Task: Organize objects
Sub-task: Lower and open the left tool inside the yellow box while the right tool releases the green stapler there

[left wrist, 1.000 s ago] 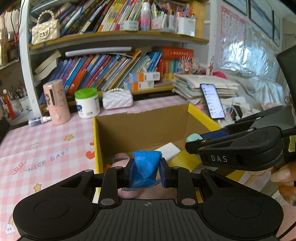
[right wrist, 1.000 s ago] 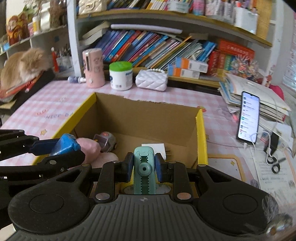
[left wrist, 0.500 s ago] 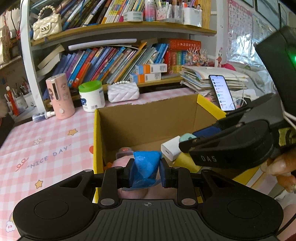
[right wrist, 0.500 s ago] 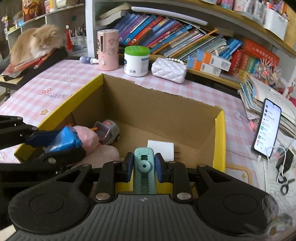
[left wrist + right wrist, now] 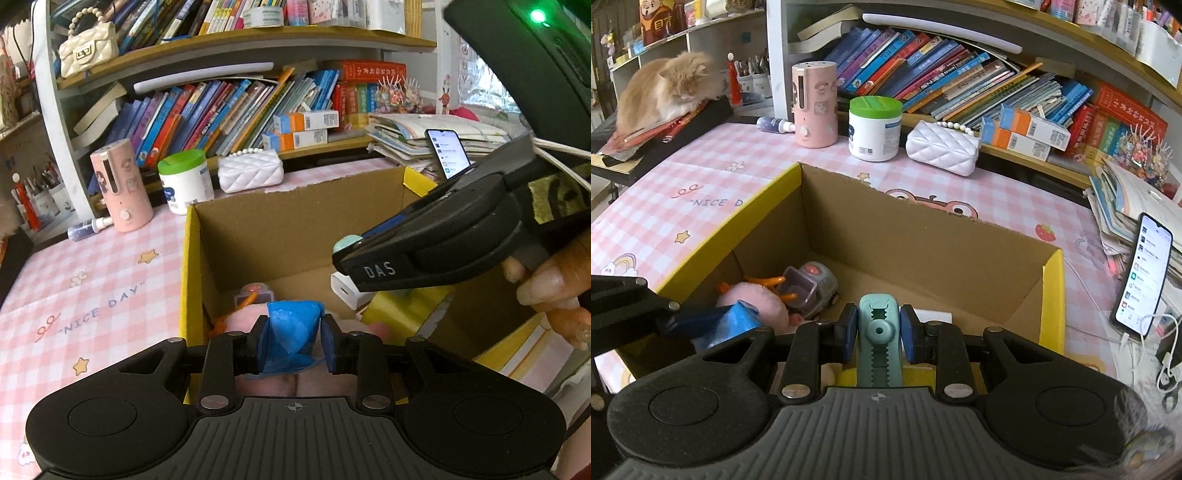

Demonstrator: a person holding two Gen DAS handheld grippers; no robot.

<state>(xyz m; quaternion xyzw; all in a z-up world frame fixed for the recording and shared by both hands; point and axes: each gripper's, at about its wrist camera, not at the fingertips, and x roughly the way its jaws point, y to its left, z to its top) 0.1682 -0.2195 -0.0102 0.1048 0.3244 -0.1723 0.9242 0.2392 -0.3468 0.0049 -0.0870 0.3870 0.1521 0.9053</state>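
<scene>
An open cardboard box (image 5: 295, 229) with yellow rims stands on the pink checked table; it also shows in the right wrist view (image 5: 923, 236). My left gripper (image 5: 291, 341) is shut on a crumpled blue packet (image 5: 291, 332) over the box's near left part. My right gripper (image 5: 875, 334) is shut on a mint green toothed clip (image 5: 877, 332) over the box's near edge; it also shows in the left wrist view (image 5: 345, 249). Inside lie a pink plush (image 5: 753, 299), a grey toy car (image 5: 812, 284), a white block (image 5: 345, 293) and a yellow piece (image 5: 402, 310).
Behind the box stand a pink dispenser (image 5: 814, 105), a white jar with a green lid (image 5: 874, 127) and a white quilted purse (image 5: 943, 147). A phone (image 5: 1143, 273) leans on stacked books at right. A cat (image 5: 665, 92) lies at the far left. Bookshelves fill the back.
Both grippers have risen and moved forward over the box, each still holding its object. More of the box's inside and the toys shows now.
</scene>
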